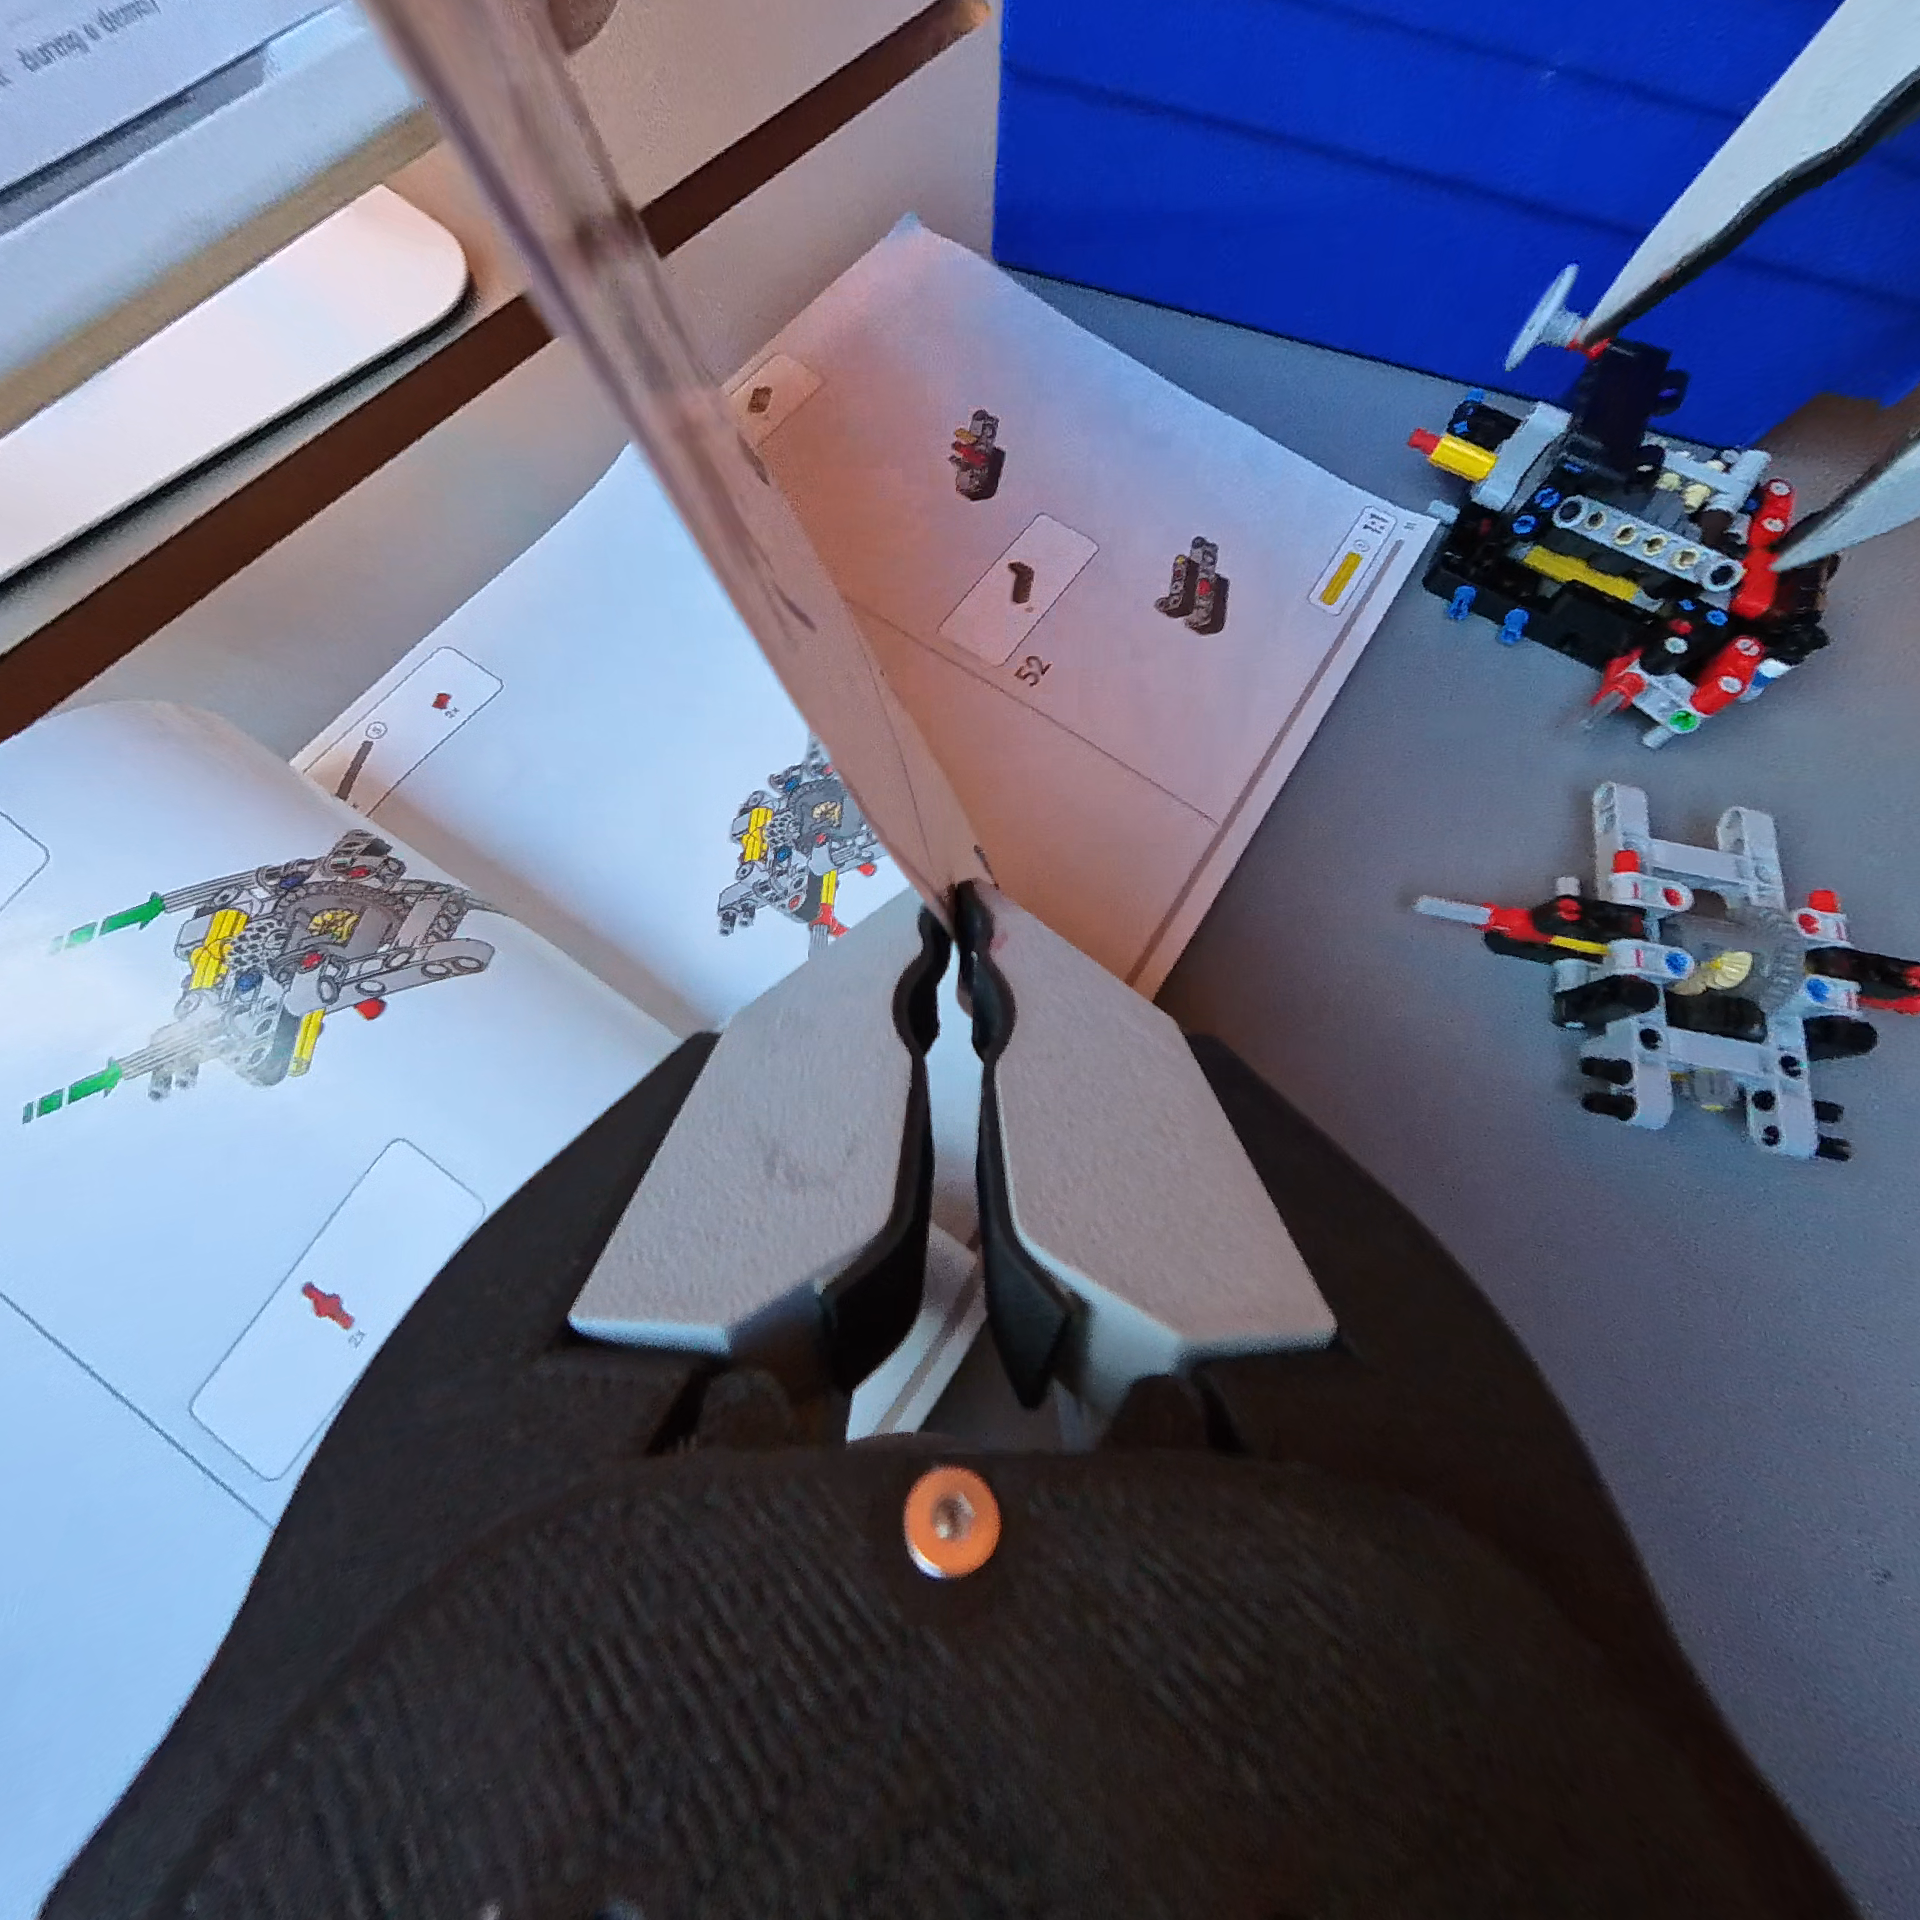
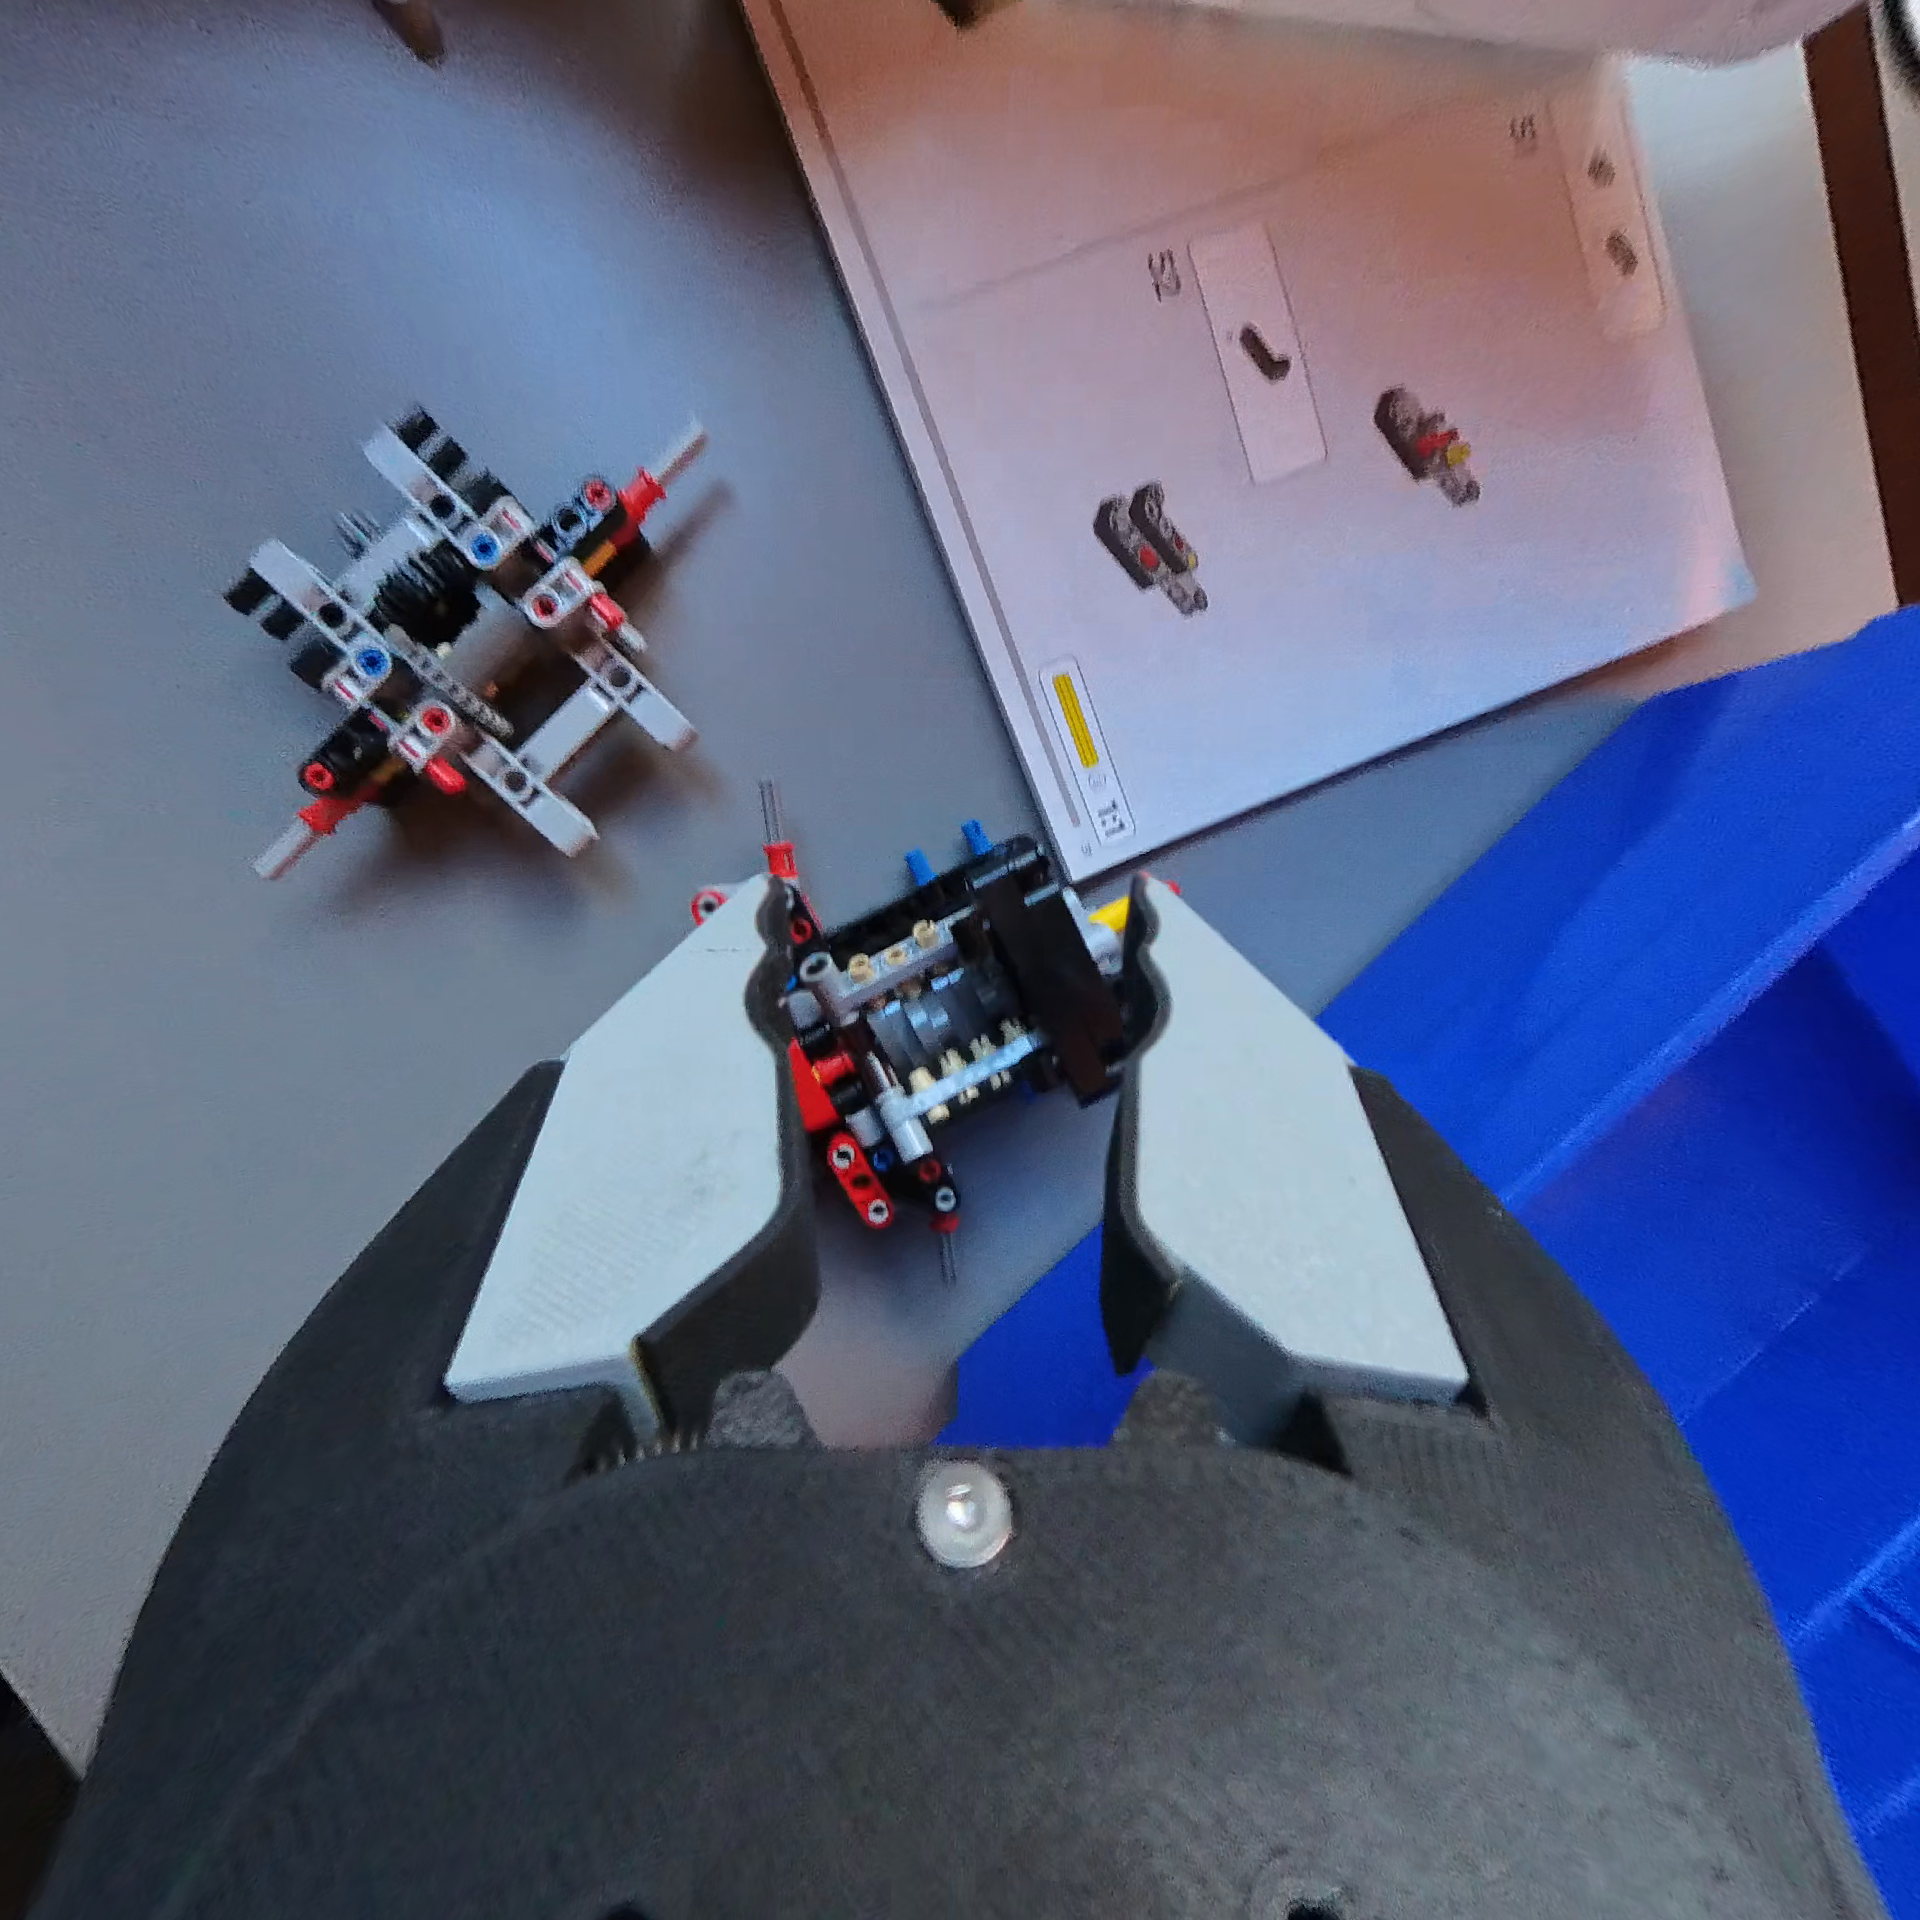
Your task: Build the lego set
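Inspector: Left tongs (image 1: 954, 914), status?

Onlooker: Clenched on a page (image 1: 831, 665) of the instruction booklet (image 1: 436, 1039), lifted edge-on, likely to bare the sheet beneath.

Inspector: Right tongs (image 2: 956, 935)?

Onlooker: Spread round the black brick assembly (image 2: 935, 1039) on the counter (image 2: 312, 260) beside the blue bin (image 2: 1662, 1039). Pad contact I cannot tell. Only the left view shows the booklet's open left-hand page.

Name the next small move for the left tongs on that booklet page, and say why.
Probably swing the left tongs leftward, carrying the lifted page across the spine. The tips are shut on its corner and the sheet stands steeply above the open booklet, so it looks mid-turn. The right tongs straddle the black brick assembly beside the blue bin, clear of the page's path.
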Demonstrator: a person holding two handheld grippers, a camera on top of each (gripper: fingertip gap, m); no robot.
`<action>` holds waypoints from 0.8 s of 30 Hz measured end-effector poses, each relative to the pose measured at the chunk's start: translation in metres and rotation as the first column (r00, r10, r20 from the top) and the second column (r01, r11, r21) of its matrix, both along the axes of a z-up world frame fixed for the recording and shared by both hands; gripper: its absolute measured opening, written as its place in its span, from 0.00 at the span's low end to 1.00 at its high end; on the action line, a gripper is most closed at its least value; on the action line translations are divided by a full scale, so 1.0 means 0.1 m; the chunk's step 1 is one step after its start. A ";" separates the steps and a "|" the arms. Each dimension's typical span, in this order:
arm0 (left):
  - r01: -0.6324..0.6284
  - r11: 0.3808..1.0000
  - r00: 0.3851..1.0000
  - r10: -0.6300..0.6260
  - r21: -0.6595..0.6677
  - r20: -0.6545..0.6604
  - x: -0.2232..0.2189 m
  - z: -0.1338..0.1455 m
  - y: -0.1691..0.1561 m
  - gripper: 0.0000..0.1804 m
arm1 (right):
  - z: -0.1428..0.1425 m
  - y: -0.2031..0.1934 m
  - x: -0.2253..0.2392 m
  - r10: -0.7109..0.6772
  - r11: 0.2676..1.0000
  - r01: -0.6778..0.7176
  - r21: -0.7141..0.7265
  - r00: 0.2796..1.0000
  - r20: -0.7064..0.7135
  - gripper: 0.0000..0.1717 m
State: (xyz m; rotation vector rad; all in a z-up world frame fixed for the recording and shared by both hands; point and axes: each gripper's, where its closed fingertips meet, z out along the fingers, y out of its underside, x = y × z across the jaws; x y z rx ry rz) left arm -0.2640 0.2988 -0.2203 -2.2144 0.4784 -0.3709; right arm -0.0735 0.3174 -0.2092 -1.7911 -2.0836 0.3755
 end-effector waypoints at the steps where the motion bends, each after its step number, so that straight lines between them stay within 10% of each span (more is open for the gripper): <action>1: -0.002 1.000 1.000 0.002 -0.004 -0.007 -0.02 -0.01 0.00 0.00 | 0.01 0.00 -0.04 0.004 1.000 -0.004 0.004 1.000 -0.011 0.36; 24: -0.082 0.996 0.996 0.080 0.032 0.045 -0.05 -0.09 -0.01 0.00 | 0.29 -0.01 0.09 -0.052 0.998 0.060 0.036 0.980 -0.194 0.33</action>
